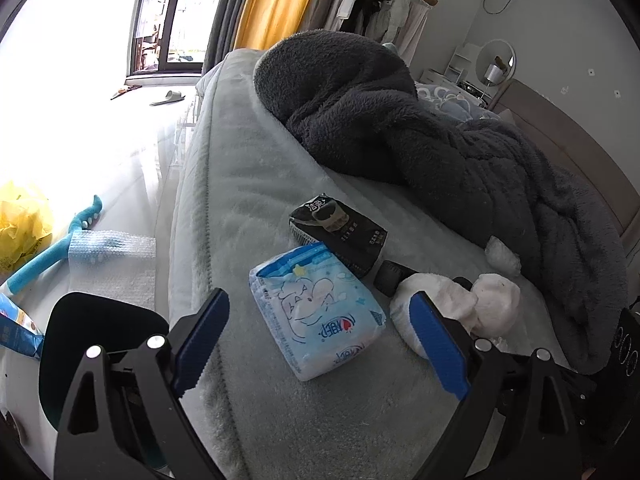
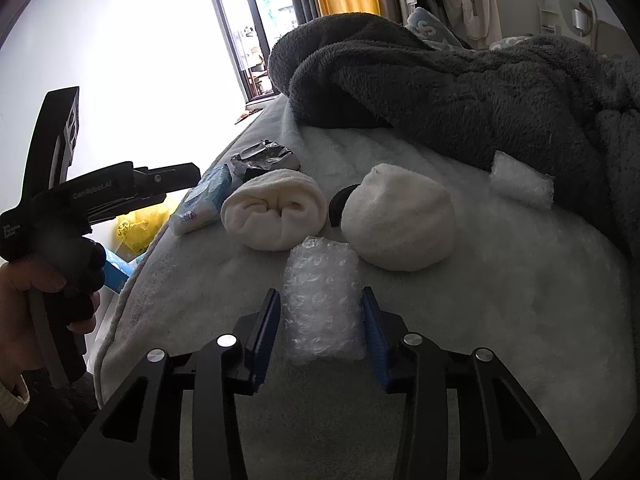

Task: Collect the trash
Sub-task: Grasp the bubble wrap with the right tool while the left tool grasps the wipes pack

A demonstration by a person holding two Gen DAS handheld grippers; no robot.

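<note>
Bubble wrap wad (image 2: 322,300) lies on bed (image 2: 500,320), between pads of right hand-held gripper (image 2: 322,332), jaws narrowed alongside, contact unclear. Looks light, squashy, slick; pinch mid-body. Left hand-held gripper (image 1: 320,344) wide, empty, over tissue pack (image 1: 316,308).

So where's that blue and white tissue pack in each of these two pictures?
Left wrist view: the blue and white tissue pack lies low in the centre, on the bed.
Right wrist view: it sits left of centre, beside the white rolled sock.
Shared landmark: the dark grey fleece blanket.
</note>
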